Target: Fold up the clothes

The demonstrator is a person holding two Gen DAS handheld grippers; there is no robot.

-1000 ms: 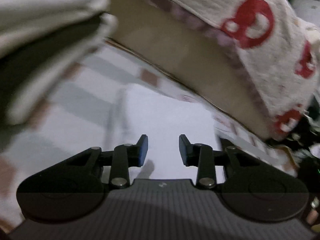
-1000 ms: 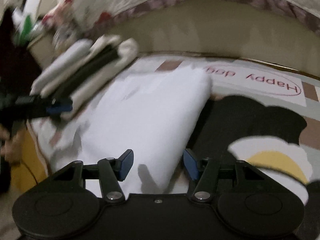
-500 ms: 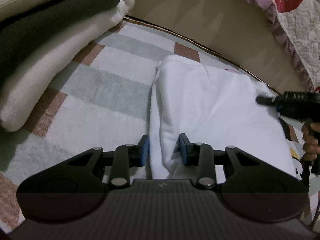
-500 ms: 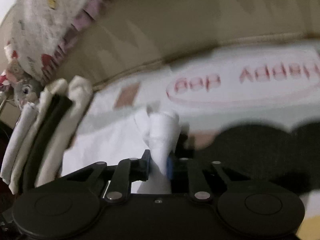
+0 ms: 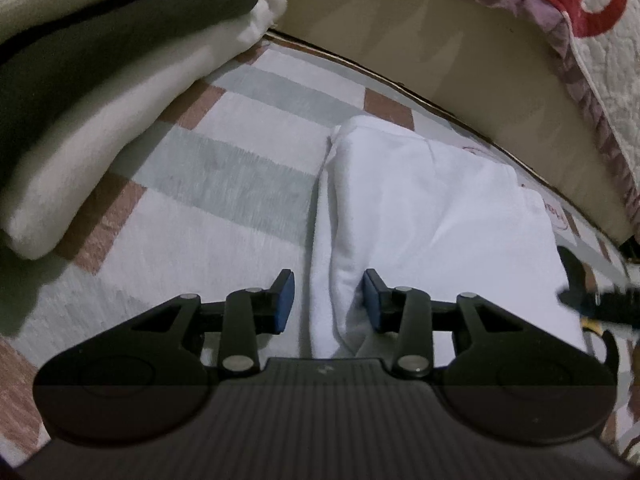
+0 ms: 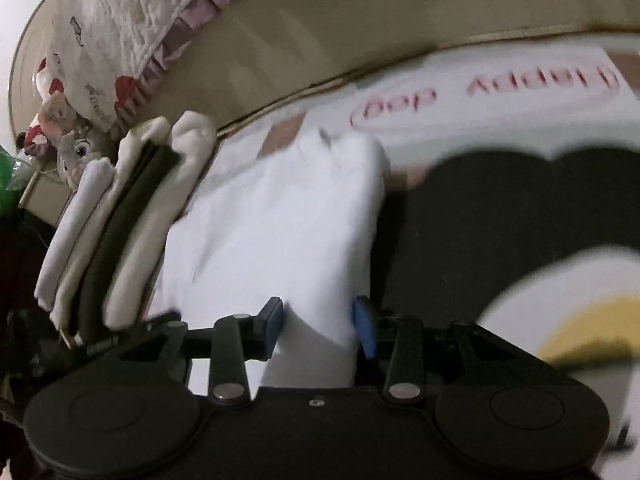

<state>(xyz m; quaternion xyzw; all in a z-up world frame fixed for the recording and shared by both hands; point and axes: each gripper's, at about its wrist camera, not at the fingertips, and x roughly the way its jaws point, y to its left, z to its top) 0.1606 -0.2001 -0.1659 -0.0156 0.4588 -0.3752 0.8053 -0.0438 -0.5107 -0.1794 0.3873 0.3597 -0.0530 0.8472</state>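
Both grippers stand released, their blue pads parted around edges of the folded white garment [image 5: 432, 216] without pinching it. Left gripper [image 5: 327, 303] straddles the garment's near left fold, a gap showing between the cloth and its left pad. Right gripper [image 6: 317, 322] brackets the garment's [image 6: 280, 216] near right corner, cloth lying loose between the pads; this view is somewhat blurred.

That garment lies flat on a checked mat [image 5: 224, 184] with grey and brown bands, close to the far edge of the mat. Just left of it sits a stack of folded clothes [image 5: 100, 92], white layers with a dark one between them. Right of the garment the mat shows a large black shape [image 6: 520, 216] and, farther off, red lettering in an oval [image 6: 500, 96]. Beyond the mat rises a beige bed side [image 5: 420, 36], with a quilt [image 5: 592, 12] bearing red figures hanging over it.
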